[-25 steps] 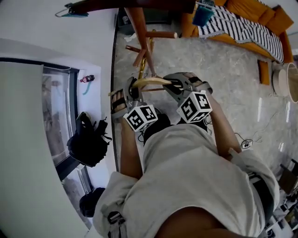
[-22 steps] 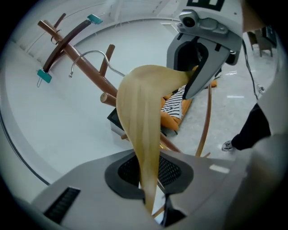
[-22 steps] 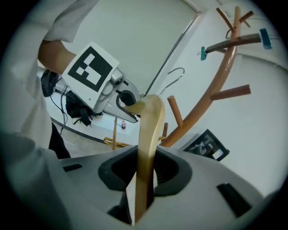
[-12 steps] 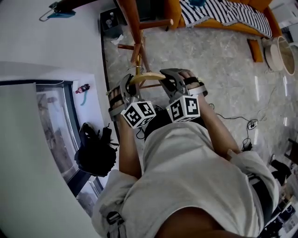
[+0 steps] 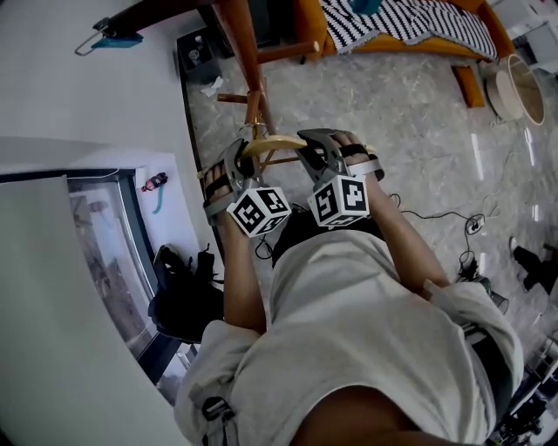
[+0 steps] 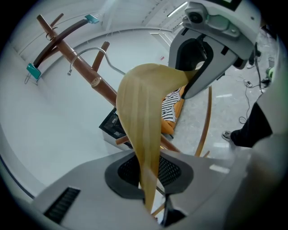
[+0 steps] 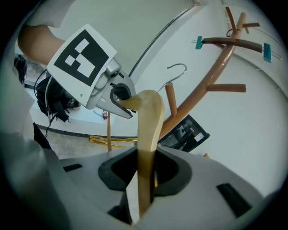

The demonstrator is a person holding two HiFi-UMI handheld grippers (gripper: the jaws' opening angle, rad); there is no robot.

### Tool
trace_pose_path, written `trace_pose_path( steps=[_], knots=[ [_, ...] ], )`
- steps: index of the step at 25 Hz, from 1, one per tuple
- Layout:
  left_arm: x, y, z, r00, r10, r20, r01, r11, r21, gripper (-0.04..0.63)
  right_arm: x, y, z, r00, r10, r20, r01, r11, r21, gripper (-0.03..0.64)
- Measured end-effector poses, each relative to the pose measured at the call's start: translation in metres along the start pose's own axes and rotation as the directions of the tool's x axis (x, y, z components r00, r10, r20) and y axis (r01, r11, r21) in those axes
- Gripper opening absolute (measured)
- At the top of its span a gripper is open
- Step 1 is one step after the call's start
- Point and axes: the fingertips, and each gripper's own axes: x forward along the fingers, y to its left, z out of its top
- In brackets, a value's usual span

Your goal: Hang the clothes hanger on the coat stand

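A pale wooden clothes hanger is held level in front of the person, one arm in each gripper. My left gripper is shut on its left arm. My right gripper is shut on its right arm. The hanger's metal hook points at the brown wooden coat stand, close to a short peg but apart from it. A dark hanger with teal clips hangs on an upper branch of the stand.
An orange sofa with a striped blanket stands behind the stand. A black box sits by the wall, a black bag lies at the left, a round basket at the right. A cable crosses the marble floor.
Both grippers keep their hold on the hanger. They have carried it a little forward, and the coat stand's trunk and lower pegs now lie closer above the hook.
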Motion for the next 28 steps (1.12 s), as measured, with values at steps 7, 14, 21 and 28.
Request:
trace_pose_path(
  steps=[7, 14, 21, 28],
  knots=[
    [0.012, -0.002, 0.0, 1.0, -0.018, -0.001, 0.018, 1.0, 0.006, 0.058, 0.01, -0.003, -0.008, 1.0, -0.002, -0.021, 0.002, 1.0, 0.017, 0.081],
    [0.024, 0.002, -0.001, 1.0, -0.025, -0.001, 0.025, 1.0, 0.016, 0.058, 0.021, -0.007, -0.01, 0.999, -0.009, -0.031, 0.01, 1.0, 0.029, 0.081],
    [0.033, 0.001, -0.004, 0.999, -0.043, -0.008, 0.043, 0.999, 0.024, 0.058, 0.03, -0.007, -0.014, 0.999, -0.009, -0.045, 0.011, 0.999, 0.043, 0.081],
    [0.044, -0.001, -0.005, 0.998, -0.059, -0.007, 0.059, 0.997, 0.045, 0.058, 0.038, -0.006, -0.021, 0.998, -0.011, -0.062, 0.015, 0.997, 0.072, 0.081]
  ],
)
